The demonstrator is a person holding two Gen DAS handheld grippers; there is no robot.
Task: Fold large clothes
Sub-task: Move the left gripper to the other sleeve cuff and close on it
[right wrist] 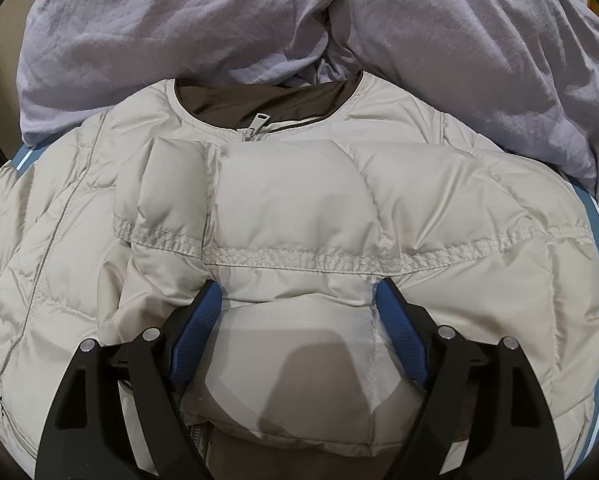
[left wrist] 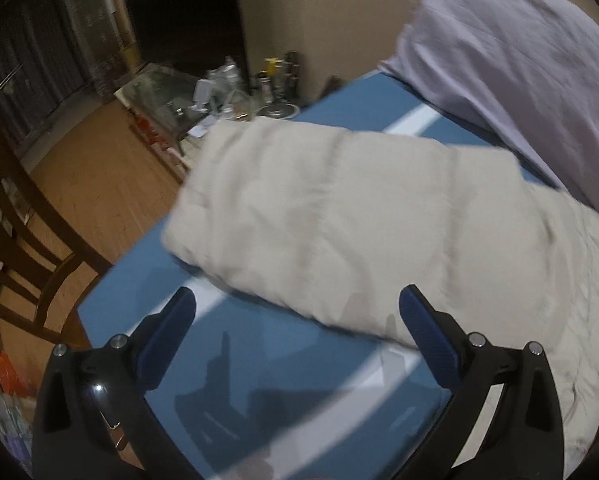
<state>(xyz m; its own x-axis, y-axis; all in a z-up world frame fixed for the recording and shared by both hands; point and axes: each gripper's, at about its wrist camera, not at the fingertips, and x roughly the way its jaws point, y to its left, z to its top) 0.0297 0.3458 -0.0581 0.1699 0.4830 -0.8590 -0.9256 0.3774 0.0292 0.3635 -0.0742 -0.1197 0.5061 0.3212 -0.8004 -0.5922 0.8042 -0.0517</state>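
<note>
A cream quilted puffer jacket (right wrist: 283, 208) lies on the blue table (left wrist: 259, 364), zipper and brown-lined neck at the far side, with a padded sleeve or flap folded across its chest. My right gripper (right wrist: 297, 292) is partly open, its blue pads on either side of a puffy fold of the jacket, pressing its sides. In the left wrist view the jacket (left wrist: 359, 224) looks blurred, lying across the table. My left gripper (left wrist: 297, 300) is open and empty, just above the table near the jacket's near edge.
A lilac garment or sheet (right wrist: 259, 20) is heaped behind the jacket; it also shows in the left wrist view (left wrist: 519, 60). A wooden chair (left wrist: 23, 216) stands left of the table. A glass side table with bottles and clutter (left wrist: 235, 92) stands beyond the far edge.
</note>
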